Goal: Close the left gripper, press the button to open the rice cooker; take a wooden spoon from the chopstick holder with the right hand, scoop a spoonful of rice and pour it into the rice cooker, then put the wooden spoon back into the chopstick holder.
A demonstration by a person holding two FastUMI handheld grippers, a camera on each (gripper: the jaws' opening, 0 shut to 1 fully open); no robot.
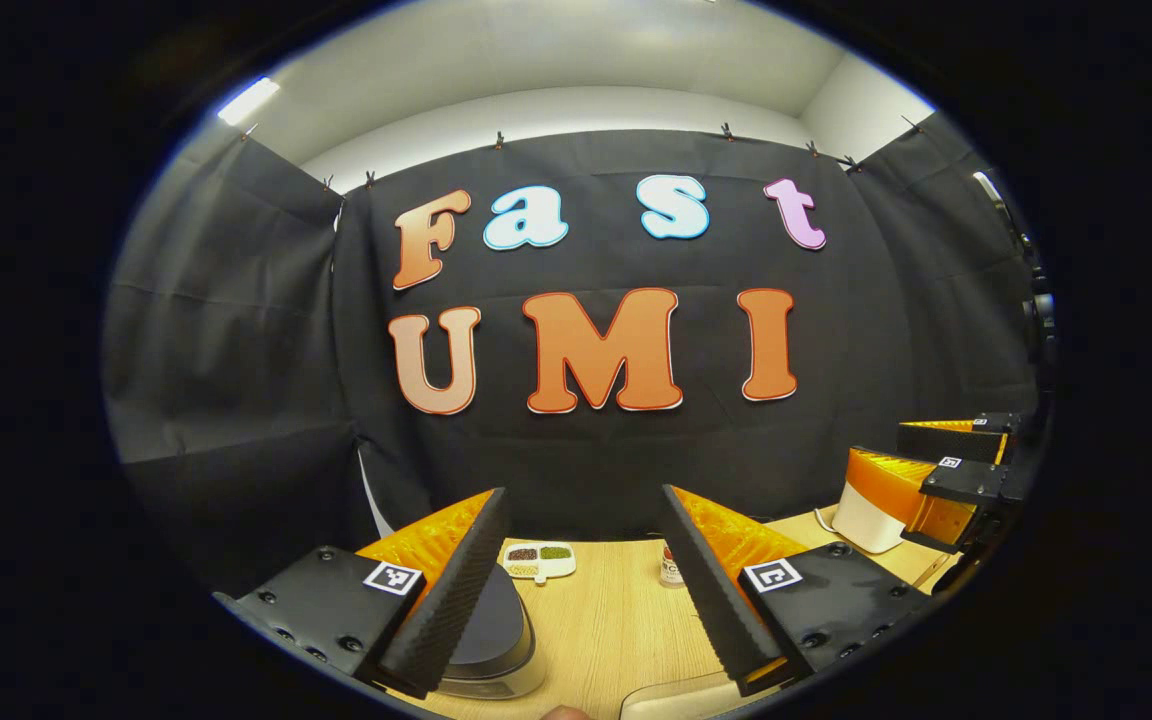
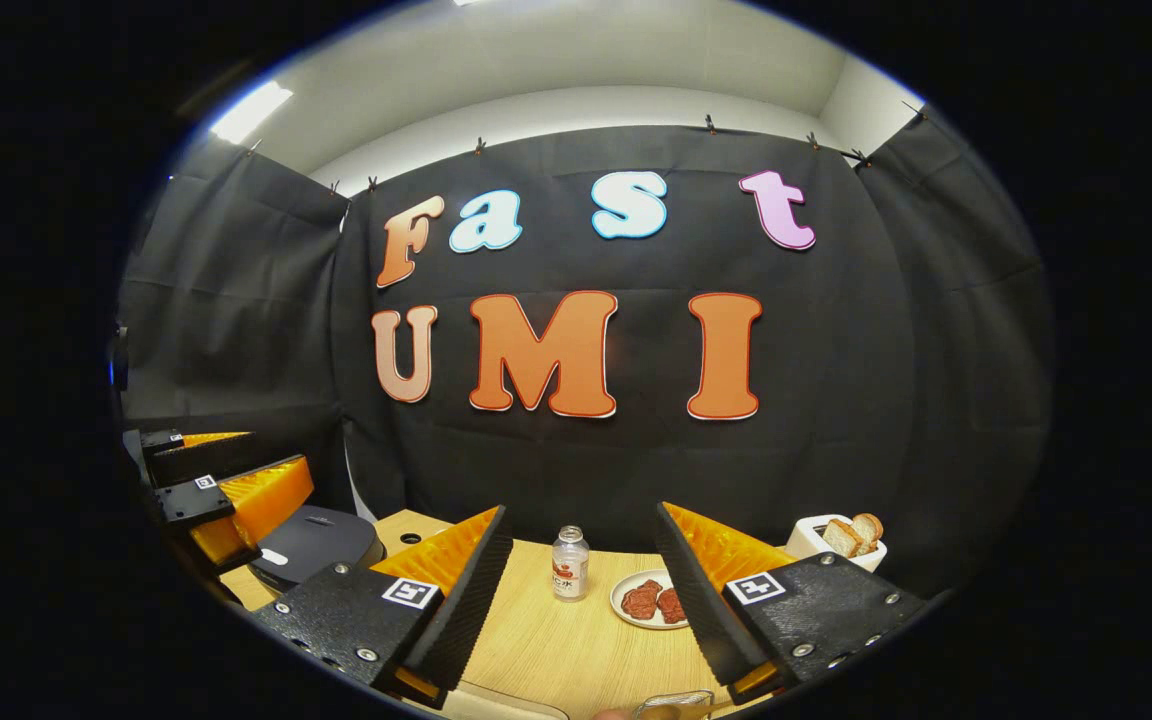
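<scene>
The rice cooker (image 1: 486, 640), with a dark lid shut over a silvery body, stands on the wooden table just behind my left gripper's left finger. My left gripper (image 1: 584, 490) is open, high above the table, with nothing between its fingers. From the right gripper view the rice cooker (image 2: 321, 545) lies at the left, below the left gripper (image 2: 236, 470). My right gripper (image 2: 581, 507) is open and empty too, and it also shows at the far right of the left gripper view (image 1: 936, 455).
A white divided dish of grains (image 1: 539, 558) and a small bottle (image 2: 569, 563) stand at the back of the table (image 2: 556, 640). A plate of red meat (image 2: 648, 598) and a white toaster with bread (image 2: 841, 540) lie to the right. A shiny rim (image 2: 676, 703) shows at the bottom edge.
</scene>
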